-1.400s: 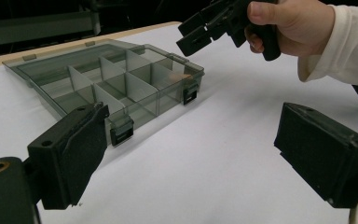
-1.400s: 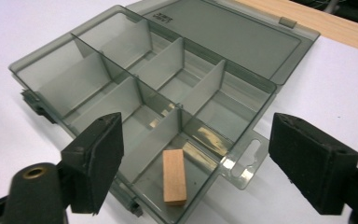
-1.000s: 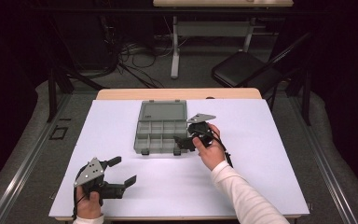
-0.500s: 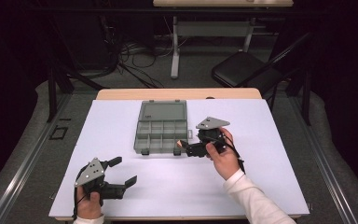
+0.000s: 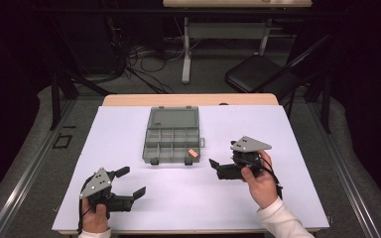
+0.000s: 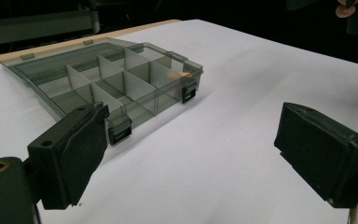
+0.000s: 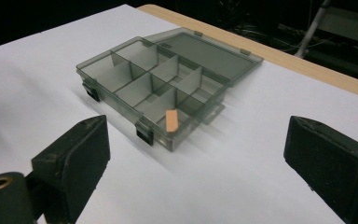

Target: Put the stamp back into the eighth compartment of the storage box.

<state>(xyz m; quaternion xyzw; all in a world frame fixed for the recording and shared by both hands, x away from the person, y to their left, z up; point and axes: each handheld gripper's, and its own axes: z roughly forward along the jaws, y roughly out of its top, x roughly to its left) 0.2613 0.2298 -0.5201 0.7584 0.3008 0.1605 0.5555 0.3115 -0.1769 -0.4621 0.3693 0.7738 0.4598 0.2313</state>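
A smoky-grey clear organizer box (image 5: 164, 147) lies open in the middle of the white table, its lid (image 5: 172, 119) folded flat behind it. A small orange piece (image 5: 192, 153) rests in the front right compartment; in the right gripper view the orange piece (image 7: 171, 122) leans against that compartment's wall. My right gripper (image 5: 216, 168) hovers to the right of the box, pointing at it, open and empty (image 7: 196, 168). My left gripper (image 5: 131, 182) sits near the front left edge, open and empty (image 6: 191, 168), well short of the box (image 6: 121, 84).
The white table top (image 5: 129, 129) has bare room on all sides of the box. A wooden strip (image 5: 129, 100) runs along the far edge. Beyond it stand a black chair (image 5: 258, 74) and a desk frame with cables on the floor.
My right gripper has drawn back from the box's front right corner, to the right and toward the person. The left gripper has stayed put.
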